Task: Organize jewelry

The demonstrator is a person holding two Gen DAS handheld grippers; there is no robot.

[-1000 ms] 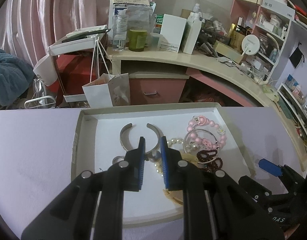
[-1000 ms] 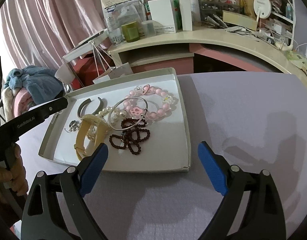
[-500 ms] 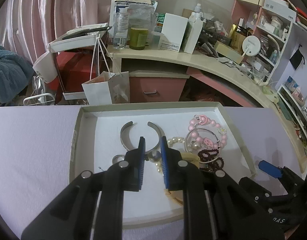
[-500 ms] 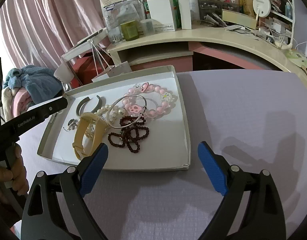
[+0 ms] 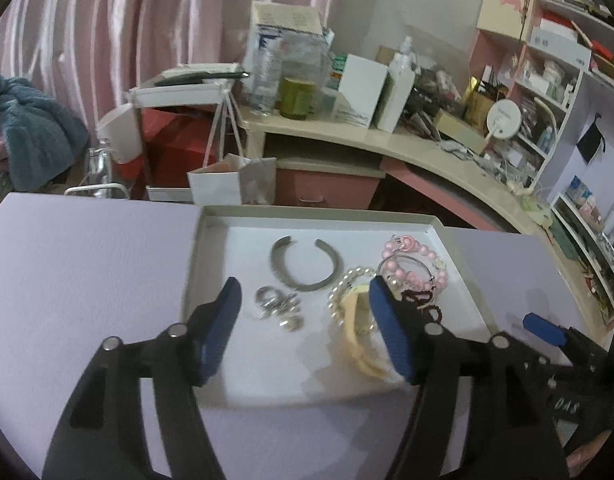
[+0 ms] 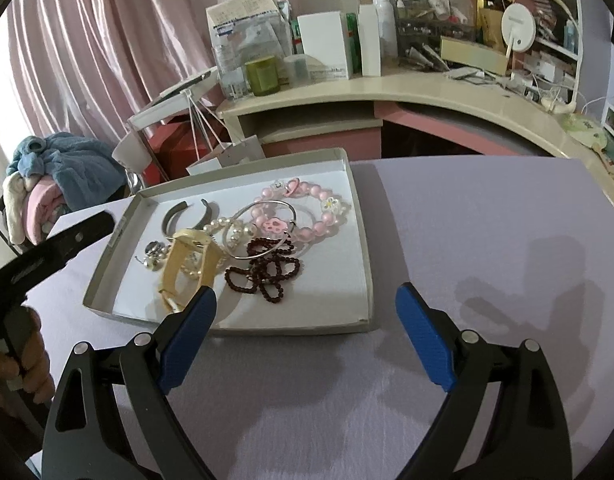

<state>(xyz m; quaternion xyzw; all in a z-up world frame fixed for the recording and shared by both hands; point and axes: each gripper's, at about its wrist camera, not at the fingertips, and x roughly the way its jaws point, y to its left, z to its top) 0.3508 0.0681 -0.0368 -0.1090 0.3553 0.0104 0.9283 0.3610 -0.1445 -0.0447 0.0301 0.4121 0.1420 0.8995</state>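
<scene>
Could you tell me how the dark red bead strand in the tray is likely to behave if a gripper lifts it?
The dark red bead strand lies in loose loops, so it will probably hang limp. A thin silver bangle lies across its top, so lifting may drag that along. Small round beads could slip from a light pinch.

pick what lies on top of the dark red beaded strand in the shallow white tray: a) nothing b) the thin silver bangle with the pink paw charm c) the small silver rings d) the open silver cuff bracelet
b: in the right wrist view the thin silver bangle with the pink paw charm crosses over the upper loops of the dark red beaded strand in the shallow white tray.
</scene>
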